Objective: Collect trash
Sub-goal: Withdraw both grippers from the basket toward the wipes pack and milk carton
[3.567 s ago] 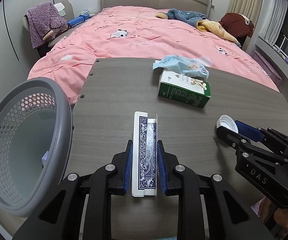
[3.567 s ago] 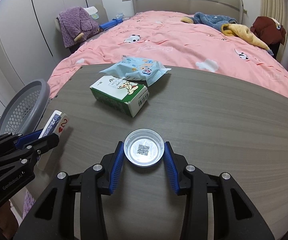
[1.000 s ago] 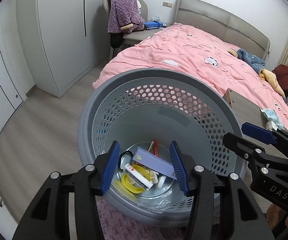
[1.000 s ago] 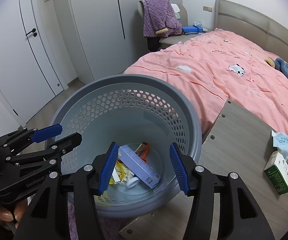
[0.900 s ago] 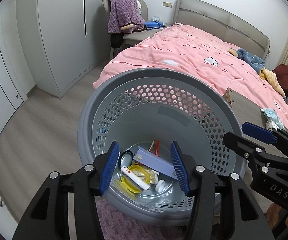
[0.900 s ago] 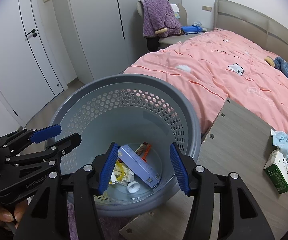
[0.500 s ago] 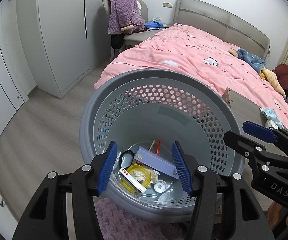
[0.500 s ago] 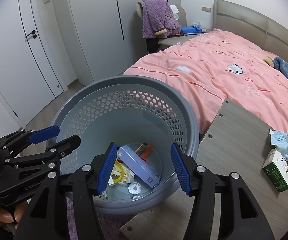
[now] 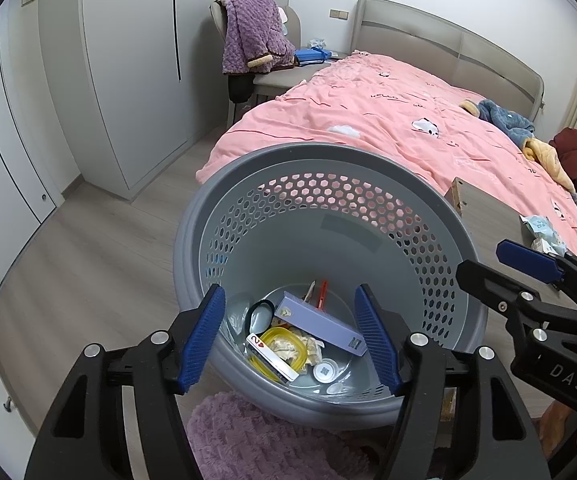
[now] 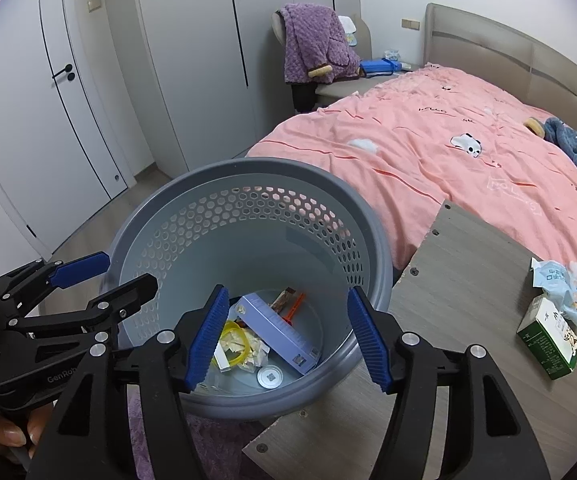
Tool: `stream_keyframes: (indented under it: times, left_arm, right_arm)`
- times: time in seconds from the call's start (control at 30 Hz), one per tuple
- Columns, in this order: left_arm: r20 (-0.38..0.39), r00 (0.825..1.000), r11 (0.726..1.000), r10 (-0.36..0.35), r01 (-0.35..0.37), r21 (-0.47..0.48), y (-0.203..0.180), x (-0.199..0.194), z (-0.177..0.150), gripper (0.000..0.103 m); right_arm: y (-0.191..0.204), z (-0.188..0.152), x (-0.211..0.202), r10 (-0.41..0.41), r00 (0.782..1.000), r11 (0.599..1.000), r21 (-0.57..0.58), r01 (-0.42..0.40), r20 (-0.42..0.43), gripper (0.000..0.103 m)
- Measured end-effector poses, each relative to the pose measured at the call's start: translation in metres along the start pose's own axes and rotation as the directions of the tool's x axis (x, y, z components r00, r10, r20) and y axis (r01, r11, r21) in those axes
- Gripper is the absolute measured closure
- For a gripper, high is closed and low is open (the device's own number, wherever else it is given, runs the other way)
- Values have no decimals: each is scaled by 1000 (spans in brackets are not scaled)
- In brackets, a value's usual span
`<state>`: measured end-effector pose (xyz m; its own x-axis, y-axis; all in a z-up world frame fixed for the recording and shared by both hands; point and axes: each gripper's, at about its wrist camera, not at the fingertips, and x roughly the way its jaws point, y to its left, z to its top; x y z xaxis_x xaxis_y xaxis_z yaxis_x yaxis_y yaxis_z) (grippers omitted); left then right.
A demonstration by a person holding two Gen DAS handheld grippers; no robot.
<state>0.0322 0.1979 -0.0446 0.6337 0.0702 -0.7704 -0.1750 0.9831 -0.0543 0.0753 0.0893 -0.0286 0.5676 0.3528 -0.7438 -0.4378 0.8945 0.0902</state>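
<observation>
A grey perforated trash basket [image 9: 320, 168] stands on the floor beside the table; it also shows in the right wrist view [image 10: 248, 176]. Inside lie a playing card box [image 9: 270, 356], a round white lid [image 9: 324, 371], a lilac box [image 9: 320, 328] and a yellow ring. My left gripper [image 9: 290, 332] is open and empty above the basket. My right gripper [image 10: 286, 330] is open and empty above it too. On the table [image 10: 468, 280] lie a green carton [image 10: 548, 336] and a blue wipes packet [image 10: 564, 288].
A pink-covered bed [image 10: 448, 148] lies behind the table. White wardrobes [image 10: 168, 60] line the left wall. A chair with a purple garment [image 10: 312, 44] stands by the bed. A purple rug [image 9: 256, 440] lies under the basket.
The card box and the white lid left my grippers and now lie in the basket. Both grippers have opened and hold above the basket, rising slightly in the last second.
</observation>
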Motion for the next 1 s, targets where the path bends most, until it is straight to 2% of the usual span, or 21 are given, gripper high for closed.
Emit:
stream_keyframes:
  times: [0.67, 1.0]
  left_arm:
    - [32, 999, 1000, -1, 0, 19, -10, -25, -7, 33]
    - [48, 999, 998, -24, 21, 53, -30, -37, -11, 32]
  right_arm:
    - [-6, -9, -32, -21, 998, 1000, 15, 20, 56, 25]
    - [-32, -22, -50, -52, 996, 997, 67, 47, 74, 21]
